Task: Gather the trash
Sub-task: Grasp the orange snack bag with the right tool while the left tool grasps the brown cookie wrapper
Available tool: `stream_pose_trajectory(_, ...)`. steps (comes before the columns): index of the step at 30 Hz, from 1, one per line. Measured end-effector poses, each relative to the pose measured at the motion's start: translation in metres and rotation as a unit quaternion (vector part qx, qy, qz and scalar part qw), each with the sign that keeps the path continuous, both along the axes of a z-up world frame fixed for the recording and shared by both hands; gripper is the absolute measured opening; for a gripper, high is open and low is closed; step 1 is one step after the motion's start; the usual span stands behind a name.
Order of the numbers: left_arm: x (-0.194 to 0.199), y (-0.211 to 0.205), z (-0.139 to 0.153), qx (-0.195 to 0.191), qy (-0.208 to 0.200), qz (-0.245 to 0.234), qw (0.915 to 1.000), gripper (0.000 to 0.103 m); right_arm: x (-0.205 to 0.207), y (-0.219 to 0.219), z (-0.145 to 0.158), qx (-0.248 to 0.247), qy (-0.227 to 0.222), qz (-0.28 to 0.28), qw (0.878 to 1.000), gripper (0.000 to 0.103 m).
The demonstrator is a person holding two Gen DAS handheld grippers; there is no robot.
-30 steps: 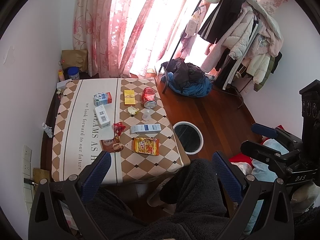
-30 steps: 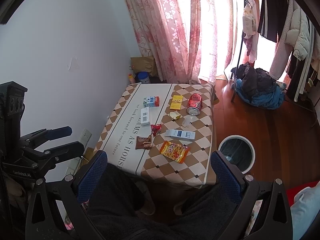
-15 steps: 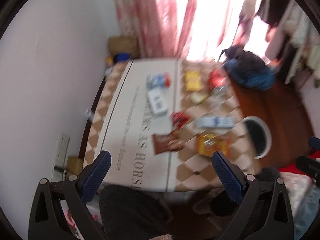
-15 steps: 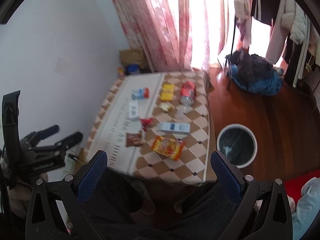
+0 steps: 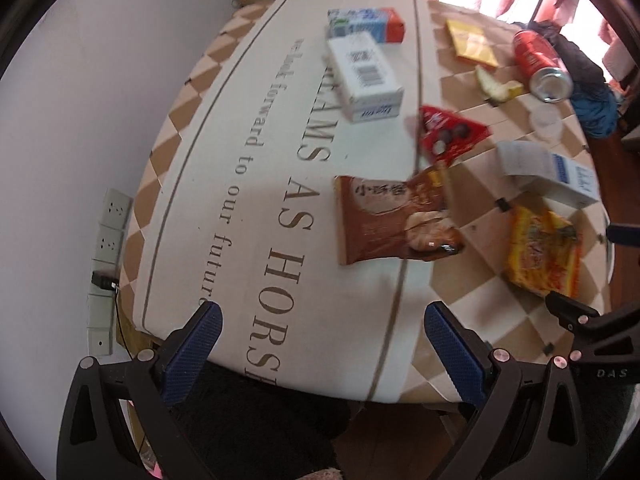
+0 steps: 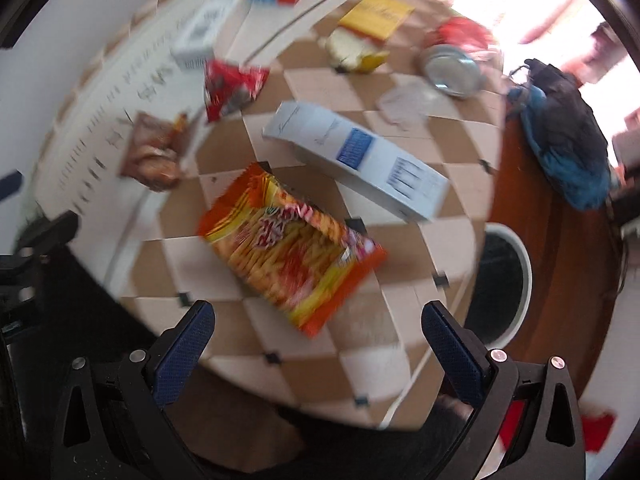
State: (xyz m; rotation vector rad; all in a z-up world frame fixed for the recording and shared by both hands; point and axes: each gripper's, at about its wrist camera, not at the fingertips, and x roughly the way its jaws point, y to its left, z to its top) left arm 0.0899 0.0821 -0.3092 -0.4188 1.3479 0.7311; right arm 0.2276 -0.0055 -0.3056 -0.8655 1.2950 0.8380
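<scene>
Left tool (image 5: 320, 338) spread and empty above the surface (image 5: 256, 184), facing a brown wrapper (image 5: 394, 218); right tool (image 6: 316, 338) spread, empty, facing an orange packet (image 6: 290, 250)

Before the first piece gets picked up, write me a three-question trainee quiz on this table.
1. True or false: the left claw is shut on the brown snack wrapper.
2. Which lies nearest the right claw? A) red can B) orange noodle packet C) yellow packet
3. Fill in: the bin stands on the ____, beside the table.

Key: 1 false, both claws are open and hold nothing; 2 B; 3 floor.
</scene>
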Motion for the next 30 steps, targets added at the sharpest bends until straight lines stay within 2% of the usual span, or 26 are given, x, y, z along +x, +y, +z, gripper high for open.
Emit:
stream_pose_trajectory(6,0.002,0.012,-0.017,-0.011,0.006,0.013,0.9998,0.103,0.001,0.033,-0.043,-0.041,0.0,0.06,0.997,0.103)
stream_pose_trajectory(12,0.003,0.02,-0.013,-0.018,-0.011,0.018,0.9996,0.103,0.006,0.039,-0.068,-0.032,0.03,0.032,0.999,0.099)
stream_pose_trajectory(14,0.003,0.023,-0.011,-0.022,-0.019,0.022,0.9993,0.103,0.007,0.032,-0.071,-0.016,0.041,0.004,0.999,0.096)
stream_pose_trajectory(16,0.005,0.028,-0.011,-0.03,-0.024,0.027,0.9989,0.103,0.007,0.022,-0.071,-0.007,0.036,-0.024,0.999,0.088)
stream_pose_trajectory(19,0.009,0.036,-0.017,-0.056,-0.034,0.041,0.997,0.103,0.007,0.003,-0.073,0.005,0.034,-0.096,0.995,0.077)
stream_pose_trajectory(24,0.022,0.05,-0.03,-0.099,-0.067,0.065,0.9908,0.101,0.012,-0.036,-0.077,0.044,0.063,-0.227,0.971,0.076)
stream_pose_trajectory(25,0.026,0.05,-0.033,-0.104,-0.071,0.063,0.9901,0.095,0.013,-0.041,-0.076,0.052,0.071,-0.239,0.967,0.076)
stream_pose_trajectory(26,0.031,0.049,-0.036,-0.106,-0.069,0.059,0.9901,0.083,0.011,-0.043,-0.078,0.057,0.072,-0.244,0.965,0.076)
stream_pose_trajectory(27,0.037,0.046,-0.041,-0.107,-0.061,0.054,0.991,0.077,0.011,-0.045,-0.079,0.057,0.071,-0.244,0.966,0.076)
stream_pose_trajectory(29,0.044,0.039,-0.044,-0.099,-0.055,0.044,0.9926,0.05,0.009,-0.046,-0.083,0.045,0.065,-0.241,0.967,0.077)
stream_pose_trajectory(30,0.047,0.036,-0.044,-0.093,-0.054,0.038,0.9935,0.042,0.011,-0.043,-0.08,0.041,0.059,-0.239,0.968,0.077)
